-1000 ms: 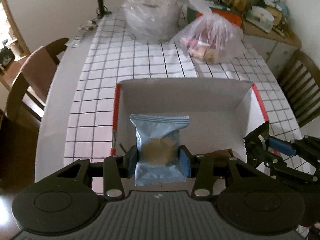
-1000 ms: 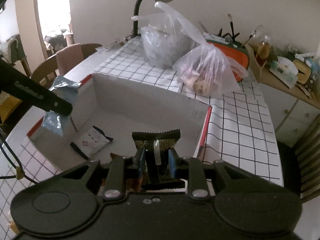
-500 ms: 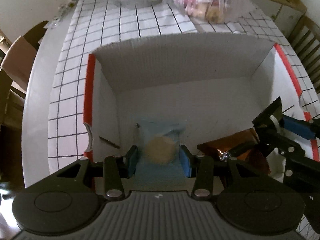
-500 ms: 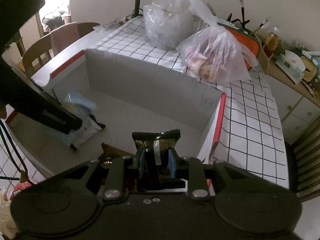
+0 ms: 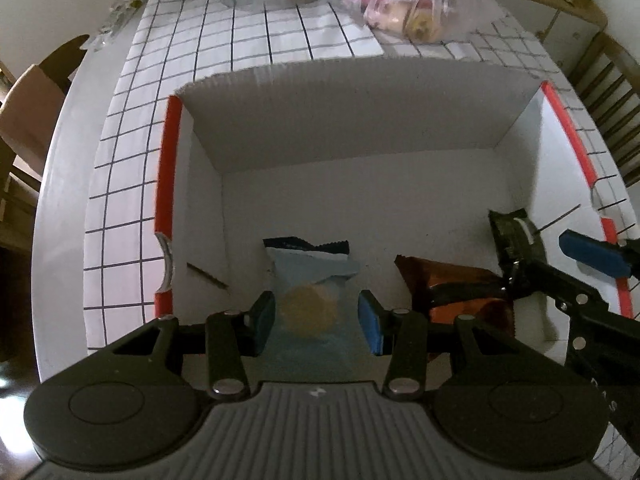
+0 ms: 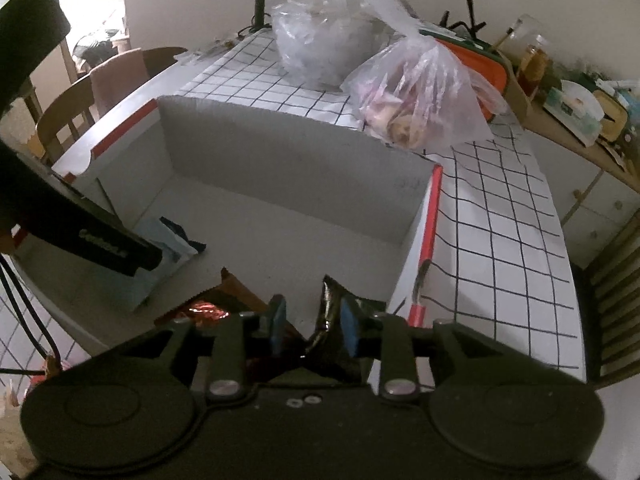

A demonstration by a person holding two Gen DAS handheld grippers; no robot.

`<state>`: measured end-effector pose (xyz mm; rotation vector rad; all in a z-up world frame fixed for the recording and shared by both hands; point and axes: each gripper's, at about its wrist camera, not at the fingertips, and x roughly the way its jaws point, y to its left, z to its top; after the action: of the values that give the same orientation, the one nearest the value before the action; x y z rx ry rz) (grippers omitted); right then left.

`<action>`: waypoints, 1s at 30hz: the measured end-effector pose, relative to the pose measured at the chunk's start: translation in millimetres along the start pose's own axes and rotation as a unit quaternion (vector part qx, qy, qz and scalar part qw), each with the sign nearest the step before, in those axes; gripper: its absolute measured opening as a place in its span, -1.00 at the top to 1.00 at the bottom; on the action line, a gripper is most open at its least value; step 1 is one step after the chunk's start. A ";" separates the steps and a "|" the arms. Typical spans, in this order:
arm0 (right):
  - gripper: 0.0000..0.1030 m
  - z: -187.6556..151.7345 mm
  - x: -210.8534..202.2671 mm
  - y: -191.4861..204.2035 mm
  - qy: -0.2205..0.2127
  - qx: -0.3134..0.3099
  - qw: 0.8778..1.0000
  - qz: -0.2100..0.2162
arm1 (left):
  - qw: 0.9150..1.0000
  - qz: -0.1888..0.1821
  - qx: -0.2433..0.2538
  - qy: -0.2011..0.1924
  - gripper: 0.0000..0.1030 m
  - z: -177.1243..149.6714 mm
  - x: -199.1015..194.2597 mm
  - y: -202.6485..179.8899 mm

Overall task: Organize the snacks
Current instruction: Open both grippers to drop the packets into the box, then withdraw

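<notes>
Box (image 5: 352,184) on desk (image 5: 248,44): both snacks lowered inside. L hand-held gripper (image 5: 318,322) clamped on blue pkt (image 5: 310,308); R hand-held gripper (image 6: 308,324) just opening, dark pkt (image 6: 332,332) slipping free. Release underway.

- The left wrist view looks steeply down along the left gripper (image 5: 316,320) into the white cardboard box (image 5: 360,92), close above its floor, with the checked tablecloth (image 5: 248,28) beyond the fingertips.
- The right wrist view sits behind the right gripper (image 6: 310,320), tilted less steeply, taking in the box's far wall, the table and the room behind.
- Both views share the box interior, the light-blue snack packet (image 5: 312,280) and the clear plastic bag (image 6: 420,96); each catches the other gripper at its edge.
</notes>
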<state>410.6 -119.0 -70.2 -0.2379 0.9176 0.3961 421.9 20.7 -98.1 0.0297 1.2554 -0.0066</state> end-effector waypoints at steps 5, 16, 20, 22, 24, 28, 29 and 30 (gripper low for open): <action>0.30 -1.4 -20.5 -1.1 -0.011 0.017 1.000 0.007 | 0.999 -0.020 -0.003 -0.030 0.02 -1.2 -23.7 3.6; -0.02 -5.3 -84.4 6.2 -0.057 0.039 0.997 0.017 | 0.995 -0.036 0.000 -0.098 -0.17 -25.2 -89.4 -6.0; -0.24 -9.7 -104.6 6.4 -0.072 0.043 0.996 0.025 | 0.992 -0.034 0.000 -0.120 -0.22 -40.1 -114.4 -11.6; -0.27 -13.1 -114.0 7.0 -0.078 0.041 0.996 0.033 | 0.991 -0.032 -0.006 -0.129 -0.24 -47.6 -125.8 -14.4; -0.39 -15.3 -123.4 7.3 -0.084 0.038 0.995 0.043 | 0.990 -0.031 -0.011 -0.140 -0.27 -56.0 -137.0 -17.7; -0.60 -22.0 -141.7 3.8 -0.097 0.034 0.993 0.057 | 0.987 -0.027 -0.019 -0.157 -0.35 -73.6 -153.6 -26.4; -0.64 -24.6 -146.2 3.0 -0.099 0.033 0.993 0.061 | 0.986 -0.025 -0.022 -0.161 -0.35 -78.5 -156.8 -28.6; -0.66 -26.4 -149.8 2.7 -0.101 0.031 0.992 0.064 | 0.986 -0.023 -0.025 -0.163 -0.36 -83.1 -160.1 -30.5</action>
<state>309.1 -160.7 35.2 -0.0803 0.7457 0.4998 292.6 -9.5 27.8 -0.0428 0.9277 -0.0194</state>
